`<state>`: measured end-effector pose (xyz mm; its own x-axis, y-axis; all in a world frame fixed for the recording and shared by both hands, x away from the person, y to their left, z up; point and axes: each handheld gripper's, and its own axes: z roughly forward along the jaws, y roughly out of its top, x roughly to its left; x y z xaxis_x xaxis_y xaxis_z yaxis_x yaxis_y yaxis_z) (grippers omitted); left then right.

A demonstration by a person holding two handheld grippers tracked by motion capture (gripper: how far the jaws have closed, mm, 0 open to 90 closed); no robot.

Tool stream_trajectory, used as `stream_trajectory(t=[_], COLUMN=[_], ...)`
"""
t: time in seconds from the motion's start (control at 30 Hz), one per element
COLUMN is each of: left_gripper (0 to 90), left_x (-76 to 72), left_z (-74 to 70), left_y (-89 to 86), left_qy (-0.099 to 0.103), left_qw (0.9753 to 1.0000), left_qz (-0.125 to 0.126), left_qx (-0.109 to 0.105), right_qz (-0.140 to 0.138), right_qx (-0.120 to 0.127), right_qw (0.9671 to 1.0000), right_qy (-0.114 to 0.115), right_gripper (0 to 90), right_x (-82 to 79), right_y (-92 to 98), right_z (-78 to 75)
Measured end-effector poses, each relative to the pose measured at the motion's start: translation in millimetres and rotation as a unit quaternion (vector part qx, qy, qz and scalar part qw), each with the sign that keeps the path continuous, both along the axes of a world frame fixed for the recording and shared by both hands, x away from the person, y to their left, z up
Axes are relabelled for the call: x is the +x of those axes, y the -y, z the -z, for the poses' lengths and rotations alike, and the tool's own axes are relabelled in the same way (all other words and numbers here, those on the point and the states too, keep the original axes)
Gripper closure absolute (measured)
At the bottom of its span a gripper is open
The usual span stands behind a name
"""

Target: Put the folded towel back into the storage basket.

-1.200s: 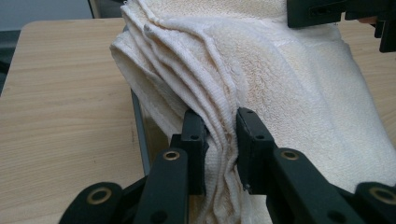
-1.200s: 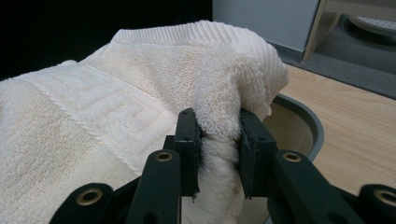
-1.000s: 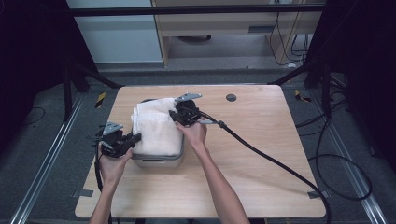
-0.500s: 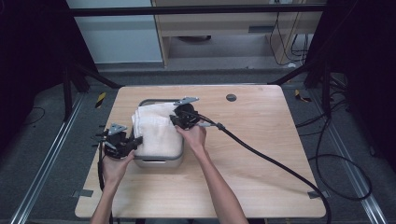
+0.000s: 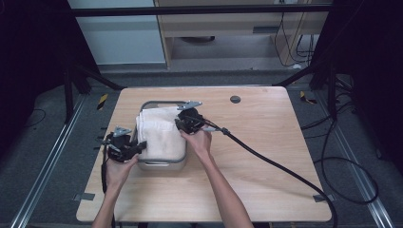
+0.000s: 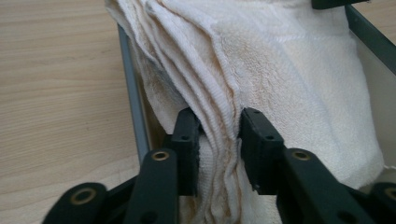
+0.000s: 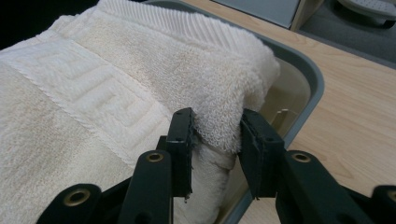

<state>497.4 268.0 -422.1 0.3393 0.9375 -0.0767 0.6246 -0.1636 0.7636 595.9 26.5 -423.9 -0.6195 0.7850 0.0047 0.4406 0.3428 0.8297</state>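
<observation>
While both grippers have carried the folded towel (image 5: 159,135) further over the grey tub (image 5: 161,165), it now sits partly inside. Left gripper (image 6: 218,135) pinches the layered edge between its jaws and right gripper (image 7: 215,135) is clamped on the fold ahead, so lowering looks nearly done.

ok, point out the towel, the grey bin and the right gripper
towel (image 5: 161,137), high view, middle of its top fold
grey bin (image 7: 310,77), right gripper view, rim corner
right gripper (image 7: 215,140), right gripper view, between its fingertips

You have open worktop (image 5: 266,156) to your right and front. The towel (image 5: 159,135) fills the grey bin (image 5: 164,164), leaving little room inside its walls.
</observation>
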Motion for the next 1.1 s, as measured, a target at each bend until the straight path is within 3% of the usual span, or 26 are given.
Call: stream_trajectory(t=[0.1, 0.13, 0.17, 0.4, 0.43, 0.53, 0.57, 0.7, 0.77, 0.8, 0.83, 0.93, 0.97, 1.1], left_gripper=[61.4, 61.1, 60.5, 55.8, 54.9, 51.4, 50.3, 44.9, 42.5, 41.7, 41.0, 38.9, 38.5, 36.5], left_x=[-4.3, -4.3, -7.7, -17.2, -20.5, -24.3, -27.5, -31.9, -36.0, -36.0, -38.6, -41.4, -43.4, -45.7], left_z=[-8.2, -8.2, -14.3, -27.4, -31.1, -34.5, -36.9, -38.5, -37.4, -37.4, -36.0, -33.5, -30.9, -26.6], left_y=[-3.0, -3.0, -4.1, -4.6, -4.4, -3.8, -3.5, -2.4, -1.9, -1.9, -2.7, -4.0, -6.3, -7.1], left_qy=[0.027, 0.027, 0.044, 0.077, 0.093, 0.099, 0.11, 0.112, 0.116, 0.116, 0.118, 0.117, 0.116, 0.117], left_qw=[0.9995, 0.9995, 0.9989, 0.9967, 0.9954, 0.9947, 0.9937, 0.9934, 0.993, 0.993, 0.9928, 0.9929, 0.9929, 0.9925], left_qz=[-0.004, -0.004, -0.006, 0.0, 0.003, 0.002, 0.003, 0.007, 0.011, 0.011, 0.014, 0.017, 0.018, 0.026], left_qx=[-0.012, -0.012, -0.017, -0.025, -0.025, -0.025, -0.025, -0.024, -0.02, -0.02, -0.015, -0.014, -0.015, -0.023], right_qz=[0.001, 0.001, 0.001, 0.003, 0.003, 0.003, 0.003, 0.002, 0.002, 0.002, 0.005, 0.009, 0.01, 0.015], right_qx=[0.012, 0.012, 0.016, 0.03, 0.036, 0.042, 0.047, 0.057, 0.064, 0.064, 0.069, 0.069, 0.07, 0.072], right_qw=[0.9999, 0.9999, 0.9997, 0.9988, 0.9984, 0.9979, 0.9974, 0.9969, 0.996, 0.996, 0.9957, 0.9956, 0.9953, 0.9949], right_qy=[0.012, 0.012, 0.021, 0.04, 0.045, 0.049, 0.055, 0.054, 0.063, 0.063, 0.061, 0.063, 0.066, 0.069], right_gripper=[65.2, 65.2, 64.9, 61.5, 59.5, 57.5, 55.1, 51.5, 44.7, 44.7, 38.6, 33.8, 28.4, 25.6], right_x=[-2.0, -2.0, -4.0, -12.1, -15.8, -19.6, -23.1, -30.0, -38.0, -38.0, -42.9, -48.3, -53.1, -61.6], right_y=[3.9, 3.9, 6.7, 17.3, 23.0, 30.0, 38.6, 53.3, 70.7, 70.7, 83.4, 96.7, 110.1, 136.5], right_z=[-5.1, -5.1, -10.1, -25.6, -31.0, -36.1, -40.8, -46.7, -50.4, -50.4, -51.5, -51.4, -49.8, -44.8])
